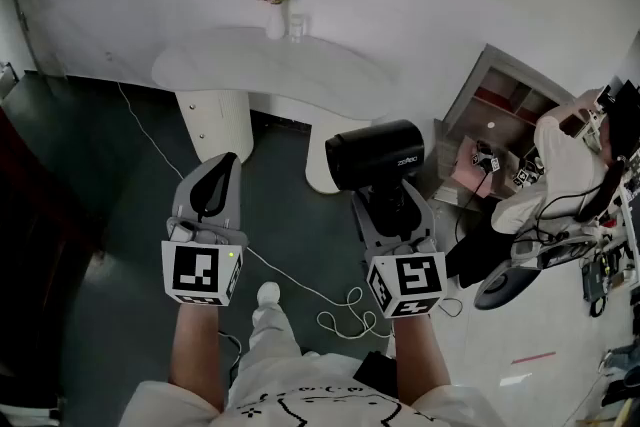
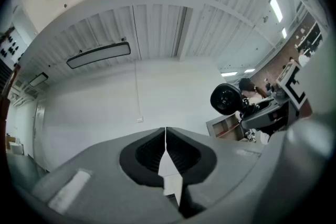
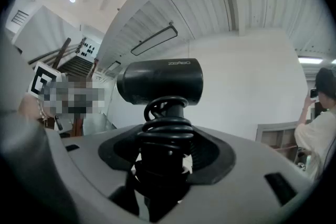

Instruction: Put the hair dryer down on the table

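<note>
The right gripper (image 1: 392, 207) is clamping the black hair dryer (image 1: 377, 155) by its cord-wrapped handle, holding it in the air near the white table (image 1: 230, 65). The left gripper (image 1: 222, 170) is hovering alongside, jaws together, empty.

The head camera looked from above the person, forward and steeply down, with the left gripper (image 1: 225, 161) and the right gripper (image 1: 386, 202) close below it and the white table (image 1: 250, 65) and a shelf (image 1: 505, 90) farther off. The left gripper view sat just behind its own jaws and faced slightly upward at a white wall (image 2: 105, 102) and the ceiling. The right gripper view looked level along its jaws at the same wall, the hair dryer (image 3: 160, 81) very near its lens. All three views shared the hair dryer and the shelf; the left gripper view caught both at its right edge.
</note>
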Demonstrator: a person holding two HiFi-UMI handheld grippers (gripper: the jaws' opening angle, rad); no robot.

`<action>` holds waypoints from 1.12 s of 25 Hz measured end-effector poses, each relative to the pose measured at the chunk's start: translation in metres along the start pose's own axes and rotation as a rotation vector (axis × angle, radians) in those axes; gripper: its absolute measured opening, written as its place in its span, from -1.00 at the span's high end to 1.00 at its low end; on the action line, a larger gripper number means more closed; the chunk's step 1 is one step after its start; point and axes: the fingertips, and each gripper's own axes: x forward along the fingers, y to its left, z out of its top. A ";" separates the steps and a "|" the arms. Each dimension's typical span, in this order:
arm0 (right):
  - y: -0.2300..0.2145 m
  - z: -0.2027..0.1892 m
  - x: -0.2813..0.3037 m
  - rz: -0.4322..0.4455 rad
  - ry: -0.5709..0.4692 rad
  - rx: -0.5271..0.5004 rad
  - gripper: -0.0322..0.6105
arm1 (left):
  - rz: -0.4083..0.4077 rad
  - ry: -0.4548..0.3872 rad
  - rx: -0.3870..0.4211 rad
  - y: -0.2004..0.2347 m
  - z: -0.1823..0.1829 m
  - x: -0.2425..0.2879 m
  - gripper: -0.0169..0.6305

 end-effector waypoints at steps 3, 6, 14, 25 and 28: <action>-0.003 -0.006 0.013 0.005 -0.002 -0.001 0.08 | 0.006 -0.002 0.004 0.005 -0.008 0.010 0.89; -0.006 -0.007 0.038 0.011 0.004 -0.004 0.08 | 0.013 0.001 -0.001 0.019 -0.015 0.030 0.89; -0.015 -0.010 0.124 0.030 0.031 -0.016 0.08 | 0.045 0.019 -0.015 0.069 -0.042 0.091 0.89; -0.002 -0.024 0.264 0.065 0.052 0.004 0.08 | 0.055 0.038 -0.009 0.158 -0.095 0.177 0.89; 0.000 -0.022 0.306 0.060 0.058 0.018 0.08 | 0.046 0.043 -0.004 0.186 -0.105 0.207 0.89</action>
